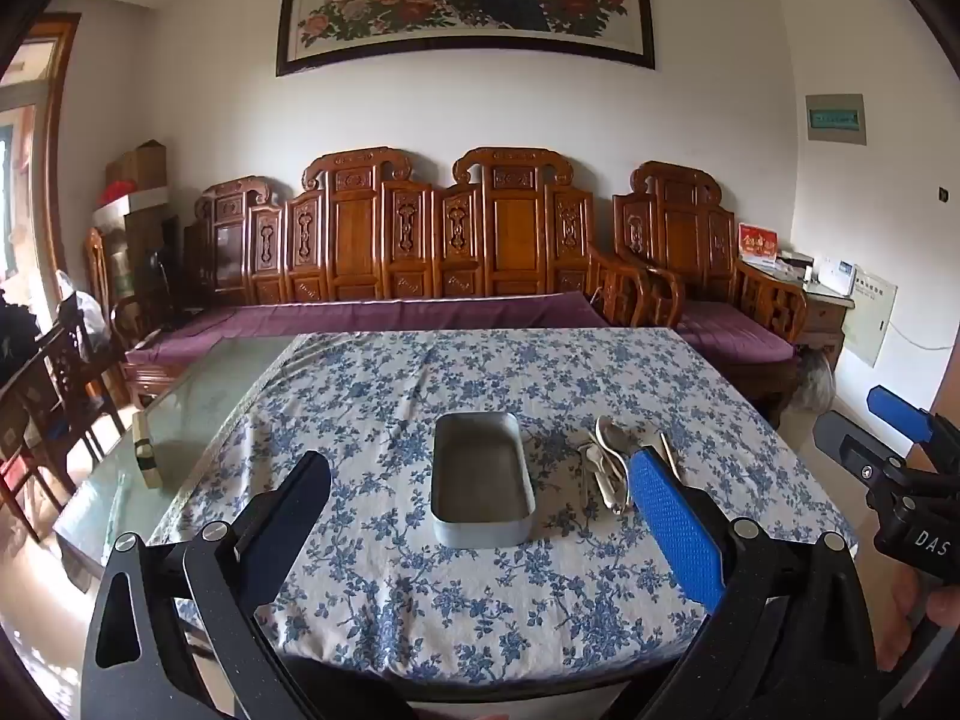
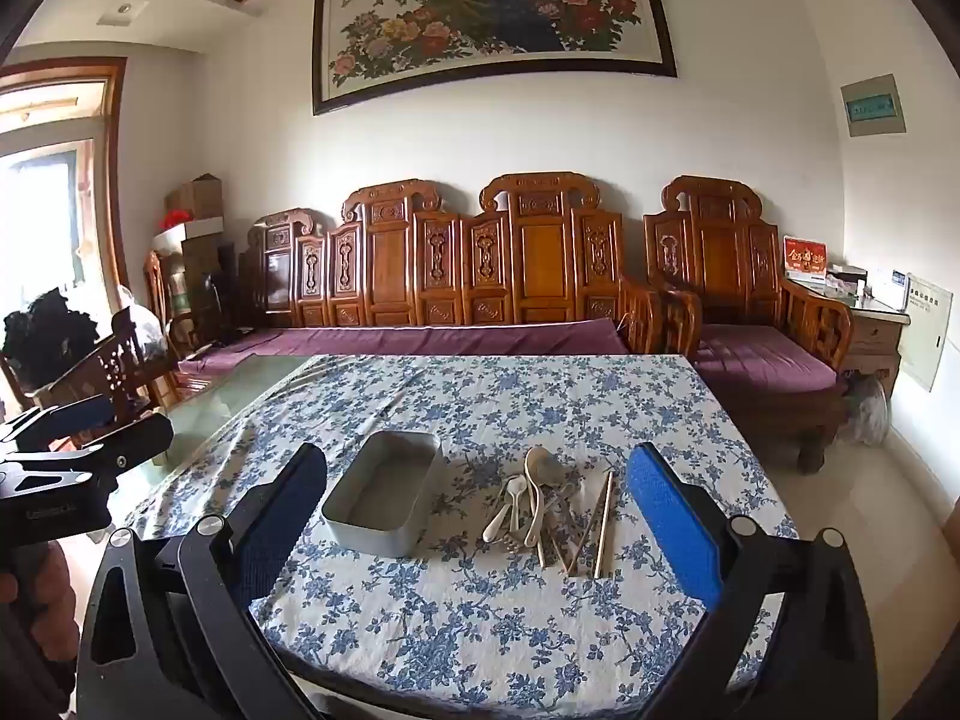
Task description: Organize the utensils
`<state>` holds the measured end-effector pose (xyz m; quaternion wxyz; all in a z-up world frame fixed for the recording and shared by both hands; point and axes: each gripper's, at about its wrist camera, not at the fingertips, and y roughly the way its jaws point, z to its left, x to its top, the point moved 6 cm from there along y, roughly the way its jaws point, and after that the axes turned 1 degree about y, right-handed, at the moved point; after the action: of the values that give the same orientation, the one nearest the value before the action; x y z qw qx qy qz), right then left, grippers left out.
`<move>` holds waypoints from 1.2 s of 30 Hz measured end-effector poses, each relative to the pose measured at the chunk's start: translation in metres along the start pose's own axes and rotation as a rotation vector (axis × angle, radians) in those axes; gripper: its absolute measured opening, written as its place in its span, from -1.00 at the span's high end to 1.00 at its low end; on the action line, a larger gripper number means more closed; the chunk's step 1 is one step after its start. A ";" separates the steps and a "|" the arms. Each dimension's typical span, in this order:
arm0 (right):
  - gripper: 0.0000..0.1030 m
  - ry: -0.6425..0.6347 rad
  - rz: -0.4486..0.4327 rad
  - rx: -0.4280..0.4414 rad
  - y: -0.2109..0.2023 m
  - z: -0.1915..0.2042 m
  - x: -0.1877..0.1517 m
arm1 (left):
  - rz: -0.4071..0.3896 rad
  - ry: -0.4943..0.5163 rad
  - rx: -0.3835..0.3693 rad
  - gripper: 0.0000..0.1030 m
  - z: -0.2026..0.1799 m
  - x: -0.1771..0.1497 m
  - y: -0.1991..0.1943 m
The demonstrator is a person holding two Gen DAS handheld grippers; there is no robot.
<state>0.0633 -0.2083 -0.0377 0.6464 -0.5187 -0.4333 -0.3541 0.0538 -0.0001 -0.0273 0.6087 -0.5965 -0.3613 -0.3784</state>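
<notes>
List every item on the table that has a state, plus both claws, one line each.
Rectangular grey metal tin: lidless, empty, upright on the cloth.
Pile of pale spoons and wooden chopsticks: loose on the cloth, right of the tin, outside it.
Blue floral tablecloth: spread flat, lightly creased.
Left claw: open, holding nothing.
Right claw: open, holding nothing.

Daylight floods in from the window [image 2: 42, 192] at left, blown out white. Fisheye bends the edges, with dark corner vignettes.
</notes>
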 end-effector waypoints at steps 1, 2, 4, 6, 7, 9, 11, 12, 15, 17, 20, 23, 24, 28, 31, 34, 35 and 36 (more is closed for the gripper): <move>-0.95 0.000 0.001 0.000 0.000 0.000 0.000 | -0.001 0.004 0.002 -0.88 0.000 0.000 0.000; -0.95 0.000 -0.001 0.001 0.000 0.000 0.000 | -0.001 0.004 0.002 -0.88 0.000 0.000 0.000; -0.95 0.001 -0.001 0.001 0.000 0.000 0.000 | -0.001 0.005 0.001 -0.88 -0.001 0.000 0.001; -0.95 0.001 -0.001 0.001 0.000 0.000 0.000 | -0.001 0.005 0.000 -0.88 -0.002 0.001 0.002; -0.95 0.001 -0.001 0.001 0.000 0.000 0.000 | -0.001 0.006 0.000 -0.88 -0.003 0.001 0.003; -0.95 0.001 -0.001 0.002 0.000 0.000 0.000 | -0.008 -0.002 -0.001 -0.88 0.000 0.001 0.000; -0.95 0.000 -0.001 0.001 0.000 0.000 0.000 | -0.008 -0.001 0.000 -0.88 0.000 0.001 0.000; -0.95 0.000 -0.001 0.002 0.000 0.000 0.000 | -0.007 -0.001 0.000 -0.88 0.000 0.001 0.001; -0.95 -0.001 -0.002 0.001 0.001 0.000 -0.001 | -0.011 -0.002 0.000 -0.88 0.000 0.001 0.000; -0.95 0.000 -0.001 0.001 0.001 0.000 -0.001 | -0.011 -0.002 0.000 -0.88 0.000 0.001 0.000; -0.95 0.000 -0.001 0.001 0.001 0.000 -0.001 | -0.012 -0.002 -0.001 -0.88 0.000 0.001 -0.001; -0.95 0.000 -0.001 0.002 0.002 0.000 -0.001 | -0.011 -0.002 0.001 -0.88 0.000 0.001 0.000; -0.95 0.000 -0.001 0.002 0.002 0.000 -0.001 | -0.011 -0.002 0.001 -0.88 0.001 0.001 0.000; -0.95 0.000 0.000 0.002 0.002 0.000 -0.001 | -0.011 -0.001 0.001 -0.88 0.000 0.001 0.000; -0.95 0.001 -0.001 0.002 0.002 0.000 -0.001 | -0.011 0.000 0.002 -0.88 0.001 0.001 0.000; -0.95 0.000 0.000 0.002 0.002 0.000 -0.002 | -0.012 0.000 0.003 -0.88 0.001 0.001 0.000; -0.95 0.001 0.000 0.002 0.002 0.000 -0.002 | -0.011 0.001 0.003 -0.88 0.000 0.001 0.000; -0.95 0.001 0.000 0.002 0.002 0.000 -0.002 | -0.011 0.000 0.003 -0.88 0.001 0.001 0.000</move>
<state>0.0645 -0.2077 -0.0408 0.6472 -0.5177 -0.4334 -0.3539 0.0543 0.0006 -0.0263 0.6076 -0.5934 -0.3651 -0.3814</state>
